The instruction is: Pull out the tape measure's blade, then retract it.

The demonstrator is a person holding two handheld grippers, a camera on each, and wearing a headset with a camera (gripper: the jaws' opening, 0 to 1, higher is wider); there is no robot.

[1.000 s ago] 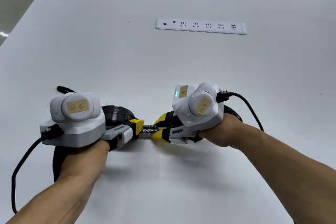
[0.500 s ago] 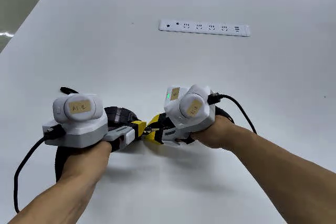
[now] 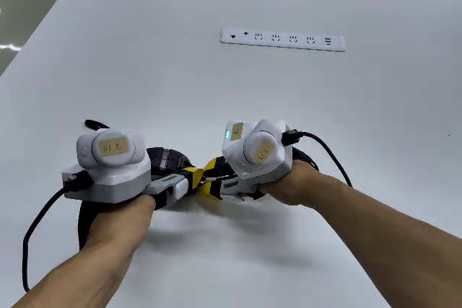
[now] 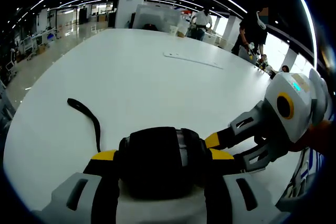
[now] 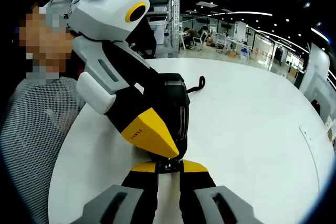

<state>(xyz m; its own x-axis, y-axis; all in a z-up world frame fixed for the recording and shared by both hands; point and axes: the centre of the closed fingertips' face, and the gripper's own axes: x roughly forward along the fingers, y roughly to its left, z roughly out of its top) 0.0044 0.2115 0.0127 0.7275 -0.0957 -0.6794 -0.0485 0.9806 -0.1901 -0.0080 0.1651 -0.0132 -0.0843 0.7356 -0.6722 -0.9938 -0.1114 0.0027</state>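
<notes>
White table (image 3: 144, 48): a white power strip (image 3: 283, 38) lies toward its far side; a black tape measure (image 4: 157, 161) and its strap (image 4: 88, 116) rest nearer.

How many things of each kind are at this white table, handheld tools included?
Tool: 2, the left tool and the right tool
Tape measure: 1
Power strip: 1
Total: 4
</notes>
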